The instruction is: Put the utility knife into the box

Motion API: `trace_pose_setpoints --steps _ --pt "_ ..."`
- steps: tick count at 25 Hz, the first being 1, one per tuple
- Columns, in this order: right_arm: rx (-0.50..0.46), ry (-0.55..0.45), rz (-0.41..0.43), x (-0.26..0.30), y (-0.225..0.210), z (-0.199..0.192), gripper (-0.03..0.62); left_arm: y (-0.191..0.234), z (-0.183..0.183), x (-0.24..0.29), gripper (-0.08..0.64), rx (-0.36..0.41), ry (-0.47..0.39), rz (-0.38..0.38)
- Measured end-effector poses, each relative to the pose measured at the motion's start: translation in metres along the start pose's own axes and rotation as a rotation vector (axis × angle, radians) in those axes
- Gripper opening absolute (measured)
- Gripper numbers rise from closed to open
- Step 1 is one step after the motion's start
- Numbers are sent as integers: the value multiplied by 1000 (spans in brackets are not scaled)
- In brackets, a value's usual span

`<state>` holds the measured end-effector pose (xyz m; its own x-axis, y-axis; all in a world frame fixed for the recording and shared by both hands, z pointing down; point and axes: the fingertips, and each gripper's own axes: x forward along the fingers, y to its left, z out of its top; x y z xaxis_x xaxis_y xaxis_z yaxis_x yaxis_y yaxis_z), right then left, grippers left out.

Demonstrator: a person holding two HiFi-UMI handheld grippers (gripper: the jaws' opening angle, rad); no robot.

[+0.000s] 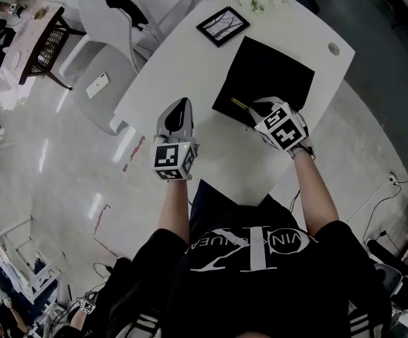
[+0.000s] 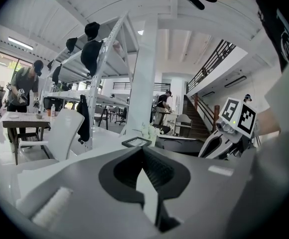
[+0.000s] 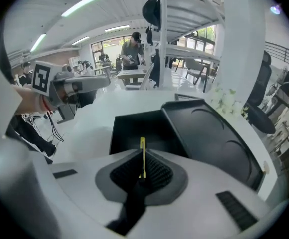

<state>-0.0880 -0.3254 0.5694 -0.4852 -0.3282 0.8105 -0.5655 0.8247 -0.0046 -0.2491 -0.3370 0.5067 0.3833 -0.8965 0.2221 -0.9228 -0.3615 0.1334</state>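
Right hand-held gripper (image 3: 142, 166) pinches yellow utility knife (image 3: 142, 147) over the box (image 3: 127, 131).

- Slim yellow utility knife (image 3: 142, 146): only a thin edge shows, the rest buried between the right claw's (image 3: 142, 163) closed jaws.
- Open black box (image 1: 267, 69): near corner hidden under that claw.

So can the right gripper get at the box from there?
Probably yes: the right gripper, shut on the knife, hangs just over the open box, with the lid swung back and nothing between.
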Motion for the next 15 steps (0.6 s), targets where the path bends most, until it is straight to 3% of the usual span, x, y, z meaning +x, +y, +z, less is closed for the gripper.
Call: trace_pose_setpoints --steps 15 --pt "138 -282 -79 -66 -25 20 17 -10 25 -19 5 23 -48 33"
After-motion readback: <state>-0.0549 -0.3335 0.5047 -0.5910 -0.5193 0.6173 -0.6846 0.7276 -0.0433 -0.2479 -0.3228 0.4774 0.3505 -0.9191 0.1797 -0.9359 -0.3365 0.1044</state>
